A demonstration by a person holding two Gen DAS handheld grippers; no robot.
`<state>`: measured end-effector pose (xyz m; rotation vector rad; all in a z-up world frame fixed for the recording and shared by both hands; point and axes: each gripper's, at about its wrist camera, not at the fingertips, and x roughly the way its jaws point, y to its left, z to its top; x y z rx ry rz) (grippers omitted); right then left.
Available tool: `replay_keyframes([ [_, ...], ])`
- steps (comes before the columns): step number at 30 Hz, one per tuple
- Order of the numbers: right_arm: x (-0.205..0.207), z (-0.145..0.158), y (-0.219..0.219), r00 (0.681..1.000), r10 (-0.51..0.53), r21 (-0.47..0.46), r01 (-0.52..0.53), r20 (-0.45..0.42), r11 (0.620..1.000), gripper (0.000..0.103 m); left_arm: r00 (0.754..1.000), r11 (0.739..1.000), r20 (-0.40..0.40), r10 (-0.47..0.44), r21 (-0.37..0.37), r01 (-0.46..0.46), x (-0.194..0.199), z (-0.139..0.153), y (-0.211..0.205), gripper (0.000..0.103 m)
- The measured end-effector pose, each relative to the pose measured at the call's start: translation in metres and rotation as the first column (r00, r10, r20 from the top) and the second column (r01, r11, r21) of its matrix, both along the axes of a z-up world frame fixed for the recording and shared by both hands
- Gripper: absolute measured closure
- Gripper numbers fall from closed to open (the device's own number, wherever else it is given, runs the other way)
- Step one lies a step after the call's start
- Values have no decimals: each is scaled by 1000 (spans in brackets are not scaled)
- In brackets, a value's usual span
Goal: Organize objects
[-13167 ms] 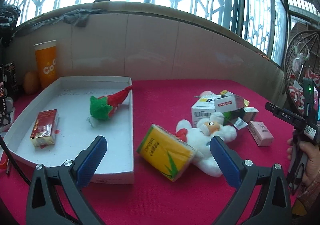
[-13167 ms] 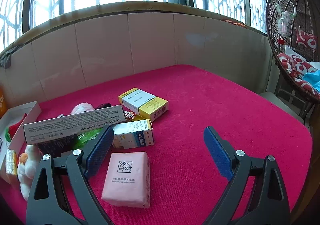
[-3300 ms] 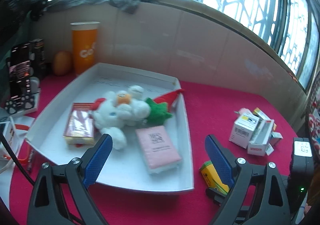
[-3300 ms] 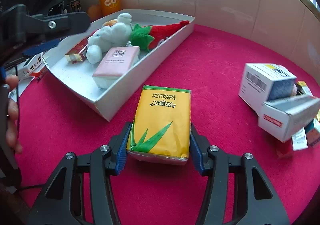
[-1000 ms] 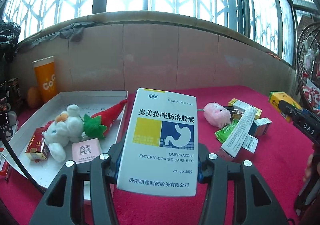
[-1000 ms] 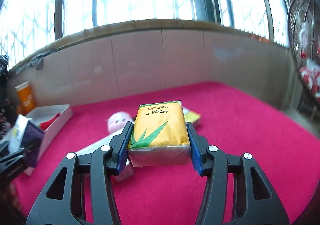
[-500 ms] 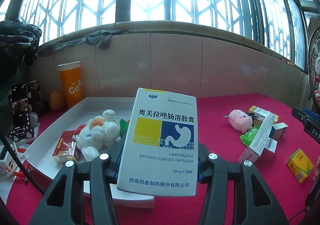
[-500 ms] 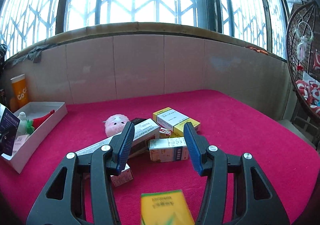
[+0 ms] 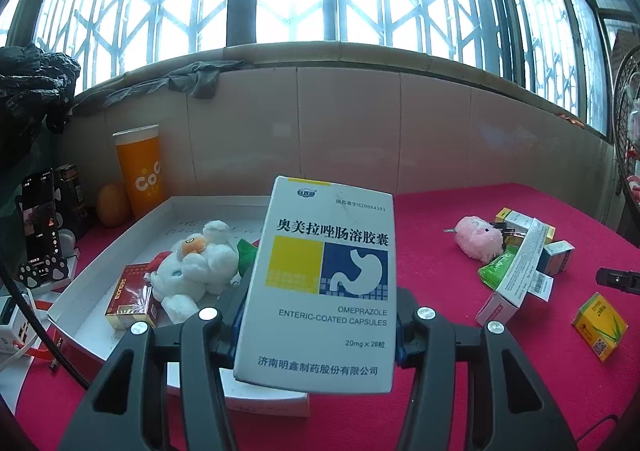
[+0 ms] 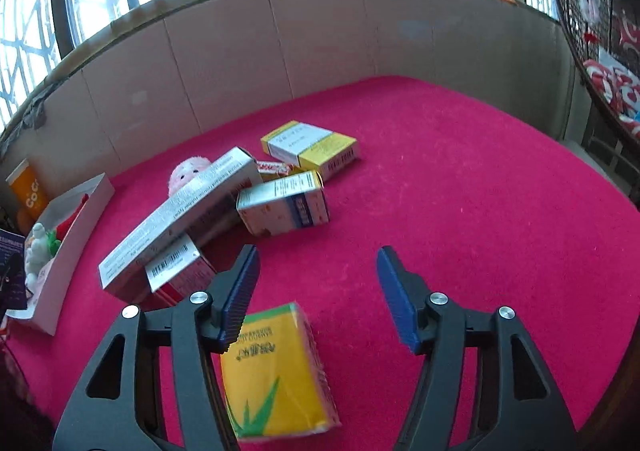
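Below the right tool (image 10: 316, 291), the yellow tissue pack (image 10: 276, 371) now lies loose on the red table (image 10: 460, 191); it was clamped a second ago. The jaws have just been opening and grip nothing, so that drop looks finished. The left tool (image 9: 316, 315) is clamped on the white capsule box (image 9: 324, 283), near the white tray (image 9: 120, 251).

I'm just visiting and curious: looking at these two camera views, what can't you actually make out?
- Left wrist view: the omeprazole box in the left gripper blocks part of the white tray behind it.
- Right wrist view: the yellow tissue pack is blurred, its small print unreadable.
- Right wrist view: the pink plush is half hidden behind the long grey box.
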<state>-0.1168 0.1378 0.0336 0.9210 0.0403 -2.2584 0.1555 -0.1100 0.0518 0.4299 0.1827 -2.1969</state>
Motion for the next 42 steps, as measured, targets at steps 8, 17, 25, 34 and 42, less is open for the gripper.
replay_keyframes([
  [8, 37, -14, -30, 974, 224, 166, -225, 30, 960, 37, 1000, 1000, 1, -3, 3, 3, 0, 0, 0, 50],
  [17, 60, -25, -41, 960, 276, 240, -256, -54, 936, 57, 1000, 1000, -3, -2, -4, 2, -1, 0, 0, 50],
  [25, 68, 32, -62, 948, 191, 51, -184, -253, 981, 57, 1000, 1000, -13, 1, -22, -1, 0, 0, 3, 50],
  [34, 74, 21, -108, 905, 109, 28, -108, -410, 994, 57, 1000, 1000, -21, 7, -26, -7, 4, 2, 5, 50],
  [42, 84, 20, -115, 915, 135, 10, -142, -380, 990, 57, 1000, 1000, -29, 11, -20, -11, 8, 3, 2, 50],
])
